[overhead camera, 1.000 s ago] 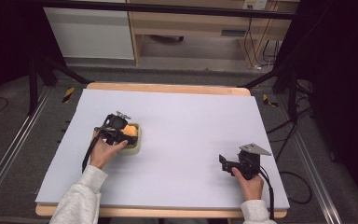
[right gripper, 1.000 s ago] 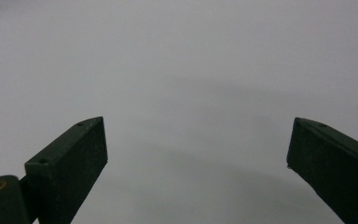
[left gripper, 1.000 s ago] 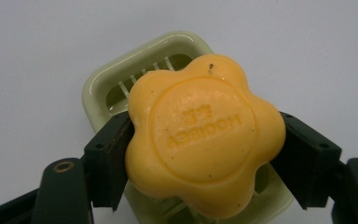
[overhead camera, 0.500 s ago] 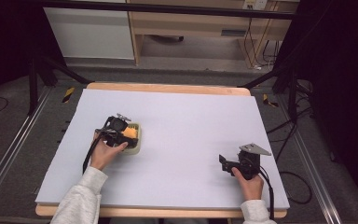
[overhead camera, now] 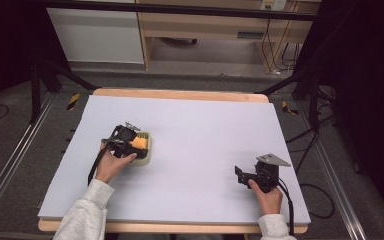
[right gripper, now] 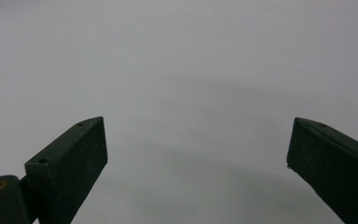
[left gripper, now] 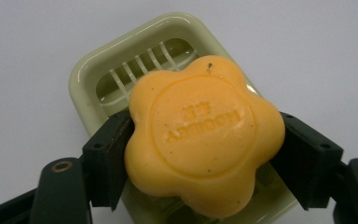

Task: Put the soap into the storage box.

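Our left gripper [left gripper: 200, 144] has its fingers pinching the orange soap [left gripper: 200, 140] over the green dish [left gripper: 121, 70]. Whether we are setting it in or lifting it out is unclear. Our right gripper [right gripper: 198, 158] rests idle, fingers spread.

The high view looks forward and down from above the person's side, far enough back to take in the whole pale surface [overhead camera: 205, 145], the floor around it and a cabinet beyond. The left gripper view sits very close, looking steeply down along the left hand-held gripper [left gripper: 200, 154] at an orange flower-shaped soap [left gripper: 203, 135] over a pale green soap dish [left gripper: 116, 70]; both also appear, small, left of centre in the high view. The right gripper view rides low on the right hand-held gripper [right gripper: 198, 154], facing across bare surface, with a pale corner at its upper left edge, too little to identify.
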`<move>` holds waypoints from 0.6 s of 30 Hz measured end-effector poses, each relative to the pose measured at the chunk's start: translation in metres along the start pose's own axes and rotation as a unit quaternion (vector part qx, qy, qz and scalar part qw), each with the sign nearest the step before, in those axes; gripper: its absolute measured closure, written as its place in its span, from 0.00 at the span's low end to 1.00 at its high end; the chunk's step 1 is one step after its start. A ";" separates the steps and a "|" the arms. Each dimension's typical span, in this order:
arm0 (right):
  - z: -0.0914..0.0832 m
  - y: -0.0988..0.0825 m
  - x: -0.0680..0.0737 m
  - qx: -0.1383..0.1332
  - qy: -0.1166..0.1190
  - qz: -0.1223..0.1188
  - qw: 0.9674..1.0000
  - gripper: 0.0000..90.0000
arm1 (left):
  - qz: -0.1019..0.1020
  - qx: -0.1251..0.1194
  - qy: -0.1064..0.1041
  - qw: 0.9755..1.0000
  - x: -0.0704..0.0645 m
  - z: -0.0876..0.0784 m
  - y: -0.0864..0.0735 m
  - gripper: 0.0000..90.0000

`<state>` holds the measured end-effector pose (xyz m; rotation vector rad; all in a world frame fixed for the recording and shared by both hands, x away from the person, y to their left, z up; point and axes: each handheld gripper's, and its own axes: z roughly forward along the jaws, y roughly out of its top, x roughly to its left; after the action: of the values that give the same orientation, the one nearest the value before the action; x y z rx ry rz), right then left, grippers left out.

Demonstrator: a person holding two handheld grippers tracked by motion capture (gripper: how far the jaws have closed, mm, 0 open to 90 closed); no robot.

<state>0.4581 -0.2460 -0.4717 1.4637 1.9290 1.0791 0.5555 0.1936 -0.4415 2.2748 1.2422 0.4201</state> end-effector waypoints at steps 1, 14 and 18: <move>0.000 0.000 0.000 0.000 0.000 0.000 1.000 0.06 | 0.002 0.001 0.001 1.000 0.000 0.000 0.000 0.29; 0.000 0.000 0.000 -0.001 -0.001 0.000 1.000 0.06 | 0.010 -0.018 0.006 1.000 -0.008 -0.008 0.000 0.22; 0.000 0.000 0.000 -0.002 -0.002 -0.001 1.000 0.06 | 0.012 -0.025 0.009 1.000 -0.008 -0.012 -0.001 0.22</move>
<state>0.4580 -0.2464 -0.4714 1.4608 1.9249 1.0784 0.5442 0.1904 -0.4323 2.2513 1.2013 0.4760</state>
